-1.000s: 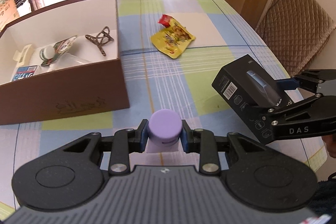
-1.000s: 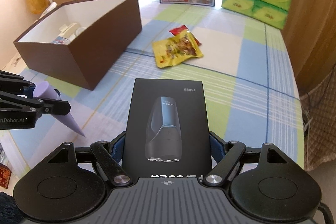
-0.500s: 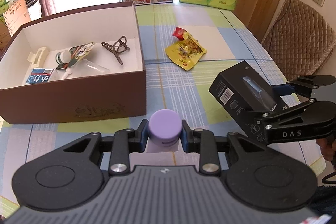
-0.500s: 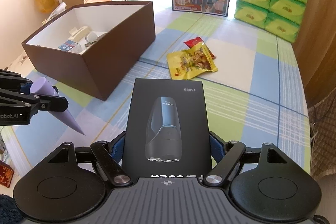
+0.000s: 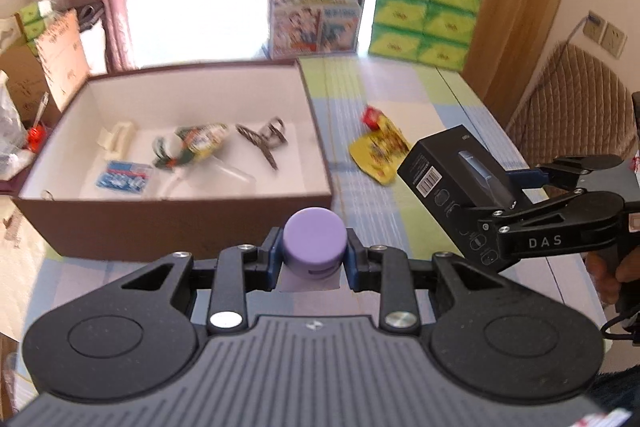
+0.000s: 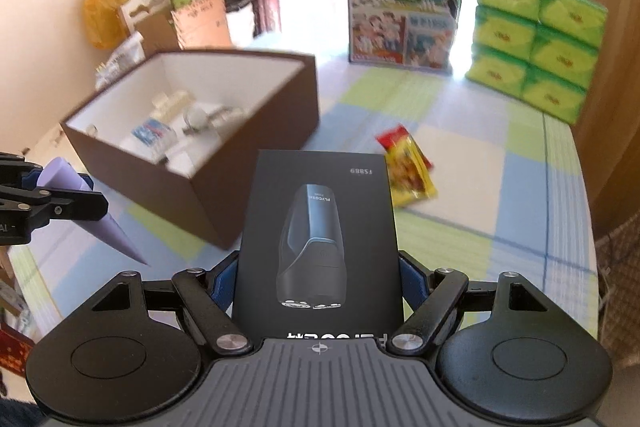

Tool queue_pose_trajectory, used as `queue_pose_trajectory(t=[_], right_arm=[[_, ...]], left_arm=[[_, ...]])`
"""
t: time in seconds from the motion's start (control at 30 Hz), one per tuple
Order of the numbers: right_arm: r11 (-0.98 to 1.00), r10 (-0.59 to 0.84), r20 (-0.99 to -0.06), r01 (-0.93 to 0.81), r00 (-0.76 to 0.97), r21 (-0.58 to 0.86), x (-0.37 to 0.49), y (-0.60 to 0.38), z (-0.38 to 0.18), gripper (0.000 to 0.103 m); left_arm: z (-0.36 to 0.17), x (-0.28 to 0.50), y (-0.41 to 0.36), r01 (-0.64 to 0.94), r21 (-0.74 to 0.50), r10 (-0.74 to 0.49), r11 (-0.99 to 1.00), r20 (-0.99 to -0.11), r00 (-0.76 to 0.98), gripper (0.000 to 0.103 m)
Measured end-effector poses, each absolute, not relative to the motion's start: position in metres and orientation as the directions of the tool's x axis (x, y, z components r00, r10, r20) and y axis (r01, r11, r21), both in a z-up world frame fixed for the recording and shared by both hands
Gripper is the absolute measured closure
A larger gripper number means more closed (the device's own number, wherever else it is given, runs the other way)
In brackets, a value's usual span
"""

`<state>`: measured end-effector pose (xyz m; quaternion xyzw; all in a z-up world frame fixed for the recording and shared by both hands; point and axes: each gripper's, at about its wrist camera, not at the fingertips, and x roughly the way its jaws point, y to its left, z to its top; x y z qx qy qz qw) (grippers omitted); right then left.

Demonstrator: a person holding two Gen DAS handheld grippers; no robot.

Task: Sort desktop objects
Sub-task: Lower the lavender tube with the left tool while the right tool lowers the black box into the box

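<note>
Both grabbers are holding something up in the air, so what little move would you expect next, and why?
Probably the left gripper carries its purple tube forward over the near wall of the brown box. The tube is clamped and lifted, the open box with sorted items lies just ahead, and the right gripper holds the black shaver box farther off.

1. My left hand-held gripper point(image 5: 314, 259) – jaws clamped on something, held level and raised.
2. My right hand-held gripper point(image 6: 319, 283) – jaws spread wide but gripping, with my hand point(image 5: 618, 273) on its handle.
</note>
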<state>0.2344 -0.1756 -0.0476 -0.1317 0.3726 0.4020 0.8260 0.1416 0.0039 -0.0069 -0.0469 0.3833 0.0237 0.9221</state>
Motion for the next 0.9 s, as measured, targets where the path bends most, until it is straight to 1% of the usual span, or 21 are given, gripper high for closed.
queue_pose_trajectory(t=[0.2, 0.43, 0.6, 0.73, 0.9], right_arm=[[0.584, 0.644, -0.666, -0.804, 0.377, 0.111, 0.238, -0.141, -0.022, 0.027], [0.518, 0.719, -0.6, -0.846, 0.35, 0.128, 0.246, -0.087, 0.003, 0.027], [0.494, 0.737, -0.588, -0.859, 0.334, 0.132, 0.254, -0.048, 0.005, 0.027], [0.491, 0.733, -0.594, -0.862, 0.33, 0.126, 0.257, -0.02, 0.001, 0.027], [0.503, 0.712, -0.624, -0.854, 0.323, 0.132, 0.262, 0.006, -0.013, 0.027]], left_arm=[[0.023, 0.141, 0.045, -0.15, -0.06, 0.072, 0.987, -0.665, 0.743, 0.077], [0.047, 0.154, 0.1, -0.224, -0.019, 0.165, 0.974, -0.617, 0.77, 0.077], [0.053, 0.172, 0.139, -0.266, -0.001, 0.212, 0.964, -0.604, 0.769, 0.077], [0.047, 0.186, 0.167, -0.287, 0.021, 0.238, 0.958, -0.615, 0.752, 0.077], [0.017, 0.21, 0.193, -0.288, 0.037, 0.232, 0.957, -0.695, 0.681, 0.077]])
